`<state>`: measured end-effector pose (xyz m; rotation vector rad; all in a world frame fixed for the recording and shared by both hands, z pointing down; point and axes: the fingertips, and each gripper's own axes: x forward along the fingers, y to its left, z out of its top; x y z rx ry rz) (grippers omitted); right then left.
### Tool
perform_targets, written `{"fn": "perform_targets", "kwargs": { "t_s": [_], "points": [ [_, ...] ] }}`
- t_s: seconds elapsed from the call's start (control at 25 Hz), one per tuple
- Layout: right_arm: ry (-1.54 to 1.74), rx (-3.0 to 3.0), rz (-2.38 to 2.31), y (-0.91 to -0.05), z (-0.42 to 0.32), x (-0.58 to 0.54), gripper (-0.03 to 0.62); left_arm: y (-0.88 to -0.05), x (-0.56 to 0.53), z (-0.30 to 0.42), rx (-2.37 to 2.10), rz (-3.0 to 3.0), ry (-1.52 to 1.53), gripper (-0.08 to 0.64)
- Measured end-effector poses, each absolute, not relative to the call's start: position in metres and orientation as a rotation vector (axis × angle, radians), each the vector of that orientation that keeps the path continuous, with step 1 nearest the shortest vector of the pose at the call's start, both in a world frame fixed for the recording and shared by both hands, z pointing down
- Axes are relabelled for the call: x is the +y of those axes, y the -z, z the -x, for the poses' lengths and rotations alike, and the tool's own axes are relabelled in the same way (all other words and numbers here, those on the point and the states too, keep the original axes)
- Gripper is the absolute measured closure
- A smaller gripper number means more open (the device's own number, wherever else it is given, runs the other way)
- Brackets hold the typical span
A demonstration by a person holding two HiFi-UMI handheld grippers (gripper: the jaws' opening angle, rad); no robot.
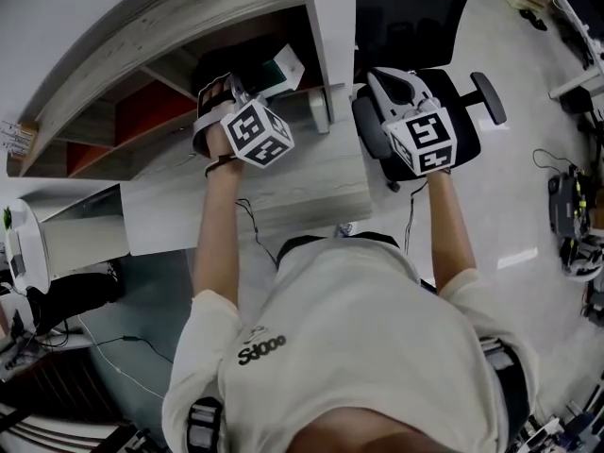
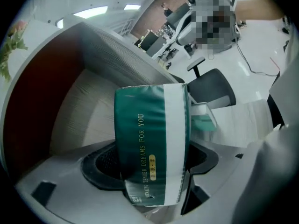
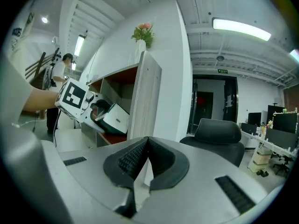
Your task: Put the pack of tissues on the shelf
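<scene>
Up at the shelf (image 2: pixel 84 106), left claw (image 2: pixel 150 183) clamps the pack of tissues (image 2: pixel 149 139); right claw (image 3: pixel 145 148) closed near chair (image 3: pixel 219 134).

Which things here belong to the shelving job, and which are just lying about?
Belong: pack of tissues, left hand-held gripper shut on it, shelf.
Lying about: office chair, flowers, right hand-held gripper, shut and empty.
</scene>
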<state>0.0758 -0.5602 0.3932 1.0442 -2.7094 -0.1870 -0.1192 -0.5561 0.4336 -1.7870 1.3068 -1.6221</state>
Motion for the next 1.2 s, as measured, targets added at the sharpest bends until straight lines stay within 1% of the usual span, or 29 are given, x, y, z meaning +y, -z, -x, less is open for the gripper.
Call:
{"fn": "perform_targets", "kwargs": {
  "t_s": [0.2, 0.44, 0.68, 1.2],
  "points": [
    [0.134, -2.752, -1.011, -0.396, -0.075, -0.568, 0.595, -0.442, -0.569, 0.123, 1.305, 1.697, 1.656, 0.178],
    [0.109, -2.742, -1.026, -0.403, -0.077, -0.578, 0.595, -0.460, -0.572, 0.101, 1.140, 1.711, 1.671, 0.175],
    [0.087, -2.743, -1.040, -0.407, -0.082, -0.587, 0.595, -0.460, -0.588, 0.096, 1.166, 1.738, 1.654, 0.170],
    [0.116, -2.740, -0.984, -0.421, -0.072, -0.579, 0.595, -0.463, -0.566, 0.091, 1.198, 1.767, 1.584, 0.163]
  ]
}}
